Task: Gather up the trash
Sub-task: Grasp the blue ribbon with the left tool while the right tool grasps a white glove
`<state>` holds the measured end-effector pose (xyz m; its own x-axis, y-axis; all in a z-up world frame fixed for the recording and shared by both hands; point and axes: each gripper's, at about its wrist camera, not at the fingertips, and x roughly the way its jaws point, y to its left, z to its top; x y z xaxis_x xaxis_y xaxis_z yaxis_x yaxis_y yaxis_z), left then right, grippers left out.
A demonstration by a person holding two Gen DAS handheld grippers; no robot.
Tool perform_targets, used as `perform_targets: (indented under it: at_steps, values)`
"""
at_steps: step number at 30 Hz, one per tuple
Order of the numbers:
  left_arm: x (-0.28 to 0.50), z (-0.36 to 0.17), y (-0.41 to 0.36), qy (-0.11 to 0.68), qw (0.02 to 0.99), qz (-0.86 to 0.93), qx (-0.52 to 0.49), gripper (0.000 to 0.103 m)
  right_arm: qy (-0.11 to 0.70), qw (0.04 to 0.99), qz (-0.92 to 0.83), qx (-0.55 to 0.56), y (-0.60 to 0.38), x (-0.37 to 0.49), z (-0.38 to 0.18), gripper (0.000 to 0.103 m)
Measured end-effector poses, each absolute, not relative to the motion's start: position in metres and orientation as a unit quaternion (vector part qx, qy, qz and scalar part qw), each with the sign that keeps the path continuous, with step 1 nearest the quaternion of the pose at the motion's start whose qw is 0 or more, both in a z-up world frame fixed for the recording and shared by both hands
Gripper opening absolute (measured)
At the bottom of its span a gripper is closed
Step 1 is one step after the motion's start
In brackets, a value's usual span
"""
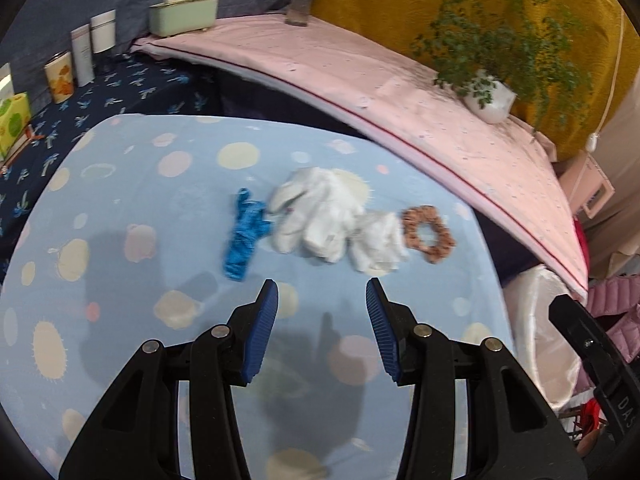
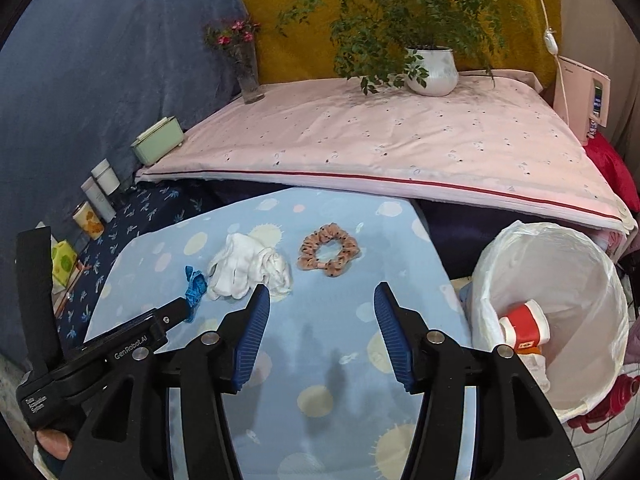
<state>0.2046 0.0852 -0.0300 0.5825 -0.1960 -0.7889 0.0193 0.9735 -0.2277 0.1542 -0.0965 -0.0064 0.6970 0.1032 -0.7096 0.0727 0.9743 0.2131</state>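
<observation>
On the light-blue table [image 1: 132, 208], a crumpled blue scrap [image 1: 245, 240] lies lengthwise toward the far edge, touching white wadded tissue [image 1: 316, 212] — beside that, a pink scrunchie [image 1: 428, 234]. Left gripper [image 1: 322, 300] and right gripper [image 2: 320, 300] hover open, empty. The lined bin [image 2: 592, 280] holds a red-and-white cup [image 2: 524, 326], partly hidden.

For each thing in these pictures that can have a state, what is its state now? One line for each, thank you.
Left hand-held gripper: open, holding nothing, above the table.
Right hand-held gripper: open, holding nothing.
Trash bin: open, lined with a white bag.
Red and white cup: inside the bin, on its side.
White tissue wads: crumpled, on the table.
Blue wrapper: crumpled, on the table.
Scrunchie: lying flat on the table.
</observation>
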Motion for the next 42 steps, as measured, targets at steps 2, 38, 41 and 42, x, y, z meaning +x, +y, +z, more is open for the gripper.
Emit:
perform_targets:
  at_steps: [2,38,41,42]
  values:
    - [0.209,-0.037,0.096,0.456,0.885,-0.045,-0.090,0.044,0.397,0.911,0.017,0.107,-0.085,0.163,-0.013,0.053]
    - [0.272,-0.101,0.131,0.507,0.848,-0.062,-0.145,0.018,0.475,0.871,0.052,0.115,-0.035,0.269,-0.105,0.016]
    - [0.266,-0.094,0.129,0.501,0.849,-0.064,-0.153,0.018,0.469,0.873,0.057,0.121,-0.038,0.262,-0.097,0.010]
    - [0.264,-0.090,0.128,0.498,0.851,-0.065,-0.153,0.018,0.464,0.875,0.057,0.121,-0.039,0.260,-0.094,0.009]
